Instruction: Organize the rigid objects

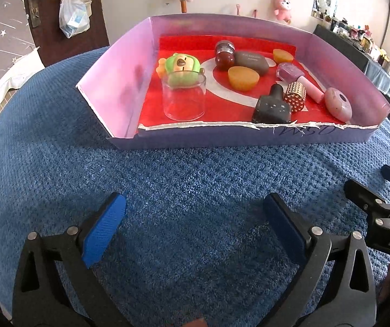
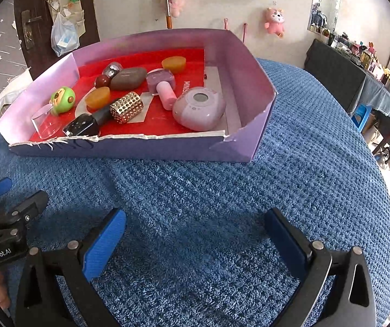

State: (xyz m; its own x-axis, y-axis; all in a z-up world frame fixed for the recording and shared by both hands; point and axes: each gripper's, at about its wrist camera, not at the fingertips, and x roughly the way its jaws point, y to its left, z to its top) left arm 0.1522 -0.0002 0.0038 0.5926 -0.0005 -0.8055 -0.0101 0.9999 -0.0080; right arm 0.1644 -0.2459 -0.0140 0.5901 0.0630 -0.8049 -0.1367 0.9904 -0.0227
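A purple cardboard box [image 1: 118, 70] [image 2: 252, 62] with a red floor stands on the blue towel [image 1: 181, 179]. It holds a clear glass cup [image 1: 184, 99], a green toy [image 1: 181, 66], two orange cups [image 1: 243, 78], a grey case [image 1: 251, 62], a dark bottle [image 1: 272, 106], a gold studded cylinder [image 1: 295, 98], a pink bottle [image 2: 165, 92] and a pink oval device [image 2: 199, 109]. My left gripper [image 1: 195, 204] is open and empty over the towel in front of the box. My right gripper [image 2: 195, 220] is open and empty beside it.
The towel covers a round table; its edge curves down at the left and right. A dark door [image 1: 39, 13] and a wall with hanging plush toys [image 2: 275, 21] stand behind the box. A cluttered side table [image 2: 358, 62] is at the far right.
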